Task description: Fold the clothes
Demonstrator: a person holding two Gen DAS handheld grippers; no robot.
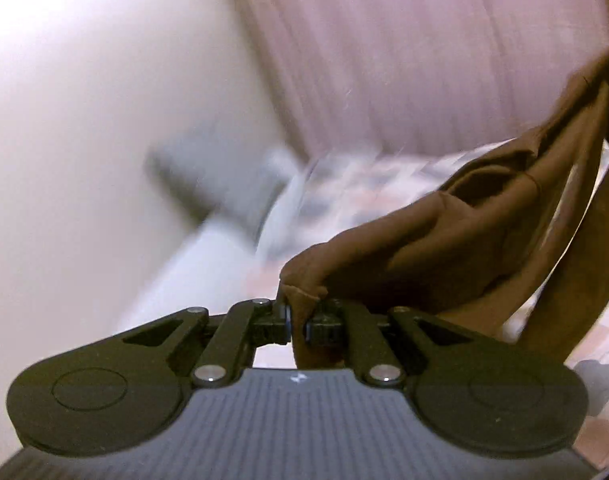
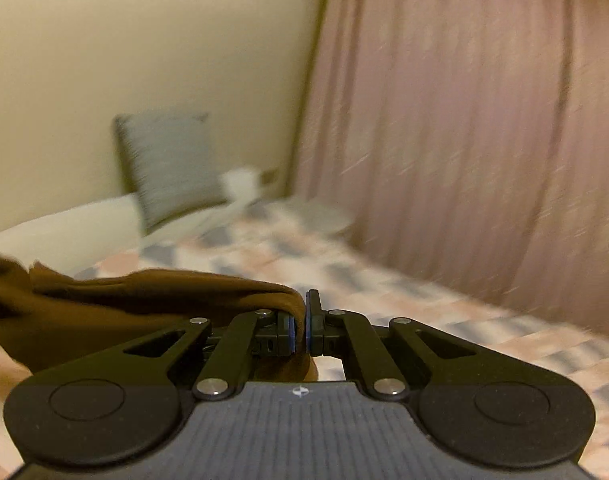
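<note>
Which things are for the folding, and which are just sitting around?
For the folding: brown garment, left gripper, right gripper, both shut on it.

Just around: checked bedspread, grey pillow, pink curtain, wall.

No readable text in either view.
The only marks are small white emblems, without letters or numbers: one on the ribbed grey body of the left gripper (image 1: 298, 322), a second, round one on the body of the right gripper (image 2: 300, 330). Neither can be read as a brand.
</note>
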